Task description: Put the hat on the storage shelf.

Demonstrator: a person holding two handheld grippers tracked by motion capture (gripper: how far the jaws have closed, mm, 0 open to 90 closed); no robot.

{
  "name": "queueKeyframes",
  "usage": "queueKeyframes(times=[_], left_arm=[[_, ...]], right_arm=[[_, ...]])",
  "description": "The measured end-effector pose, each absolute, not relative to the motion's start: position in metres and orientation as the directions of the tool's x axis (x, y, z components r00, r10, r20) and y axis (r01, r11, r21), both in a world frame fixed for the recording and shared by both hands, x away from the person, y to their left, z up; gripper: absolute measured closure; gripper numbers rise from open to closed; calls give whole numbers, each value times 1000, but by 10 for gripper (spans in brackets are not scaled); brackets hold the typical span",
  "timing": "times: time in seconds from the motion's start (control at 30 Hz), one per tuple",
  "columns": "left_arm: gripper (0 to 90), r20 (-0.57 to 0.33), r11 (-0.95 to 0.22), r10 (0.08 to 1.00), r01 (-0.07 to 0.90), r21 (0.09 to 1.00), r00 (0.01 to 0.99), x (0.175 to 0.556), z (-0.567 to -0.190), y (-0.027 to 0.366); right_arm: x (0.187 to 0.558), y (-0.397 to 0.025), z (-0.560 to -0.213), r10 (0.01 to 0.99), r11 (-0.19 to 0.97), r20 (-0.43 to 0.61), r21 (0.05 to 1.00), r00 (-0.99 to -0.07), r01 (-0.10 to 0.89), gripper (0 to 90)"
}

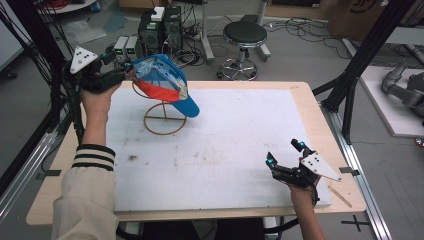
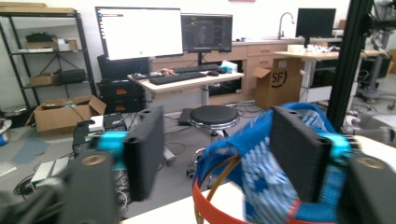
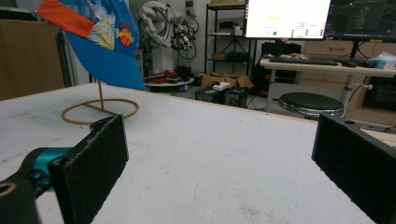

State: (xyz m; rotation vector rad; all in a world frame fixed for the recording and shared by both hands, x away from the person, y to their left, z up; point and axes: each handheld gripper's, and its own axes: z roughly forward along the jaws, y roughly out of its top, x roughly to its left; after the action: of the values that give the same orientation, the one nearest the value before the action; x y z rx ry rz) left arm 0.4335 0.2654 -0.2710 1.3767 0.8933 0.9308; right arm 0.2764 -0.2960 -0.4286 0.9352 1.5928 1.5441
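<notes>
A: We start with the bench (image 1: 310, 125): it takes up most of the high view, with a white mat across the top and wood edges showing on the right and bottom.

B: Agreed. Next down, the cap (image 1: 167, 82), upper left of the high view. It's blue with an orange band and a printed panel, sitting tilted on the wire stand (image 1: 164, 119), bill pointing down and to the right.

A: We see the stand's ring base flat on the mat, and its upright goes up under the cap. In the right gripper view the cap (image 3: 100, 39) is top left, with the ring (image 3: 99, 111) below it.

B: The left hand-held gripper (image 1: 122, 75) is far upper left of the high view, raised off the bench, at the cap's back edge. In the left gripper view its jaws are spread wide; the cap (image 2: 261, 172) lies between them, against the right-hand jaw. We can't tell whether that jaw actually touches the fabric. No pinch.

A: The right hand-held gripper (image 1: 285, 152) is lower right of the high view, low over the mat, well apart from the cap. In its own view the jaws are spread wide with nothing between them.
</notes>
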Motion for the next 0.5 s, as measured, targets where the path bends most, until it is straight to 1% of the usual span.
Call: queueKeyframes(times=[0.1,0.17,0.23,0.33,0.5], left_arm=[[281,-1,9,922,-20,1000,386,432,-269,269],[252,-20,26,919,-11,1000,393,431,-269,271],[202,-37,39,916,3,999,400,431,-269,272],[168,-54,54,909,12,998,414,429,-269,274],[138,-53,61,902,-4,998,428,419,-262,275]], right_arm=[[276,-295,-428,877,23,-11,1000,-480,18,34],[276,-294,-428,876,23,-13,1000,-481,15,34],[277,-295,-428,877,25,-16,1000,-481,12,34],[276,-295,-428,877,17,-8,1000,-480,15,34],[276,-295,-428,878,13,-6,1000,-479,12,34]])
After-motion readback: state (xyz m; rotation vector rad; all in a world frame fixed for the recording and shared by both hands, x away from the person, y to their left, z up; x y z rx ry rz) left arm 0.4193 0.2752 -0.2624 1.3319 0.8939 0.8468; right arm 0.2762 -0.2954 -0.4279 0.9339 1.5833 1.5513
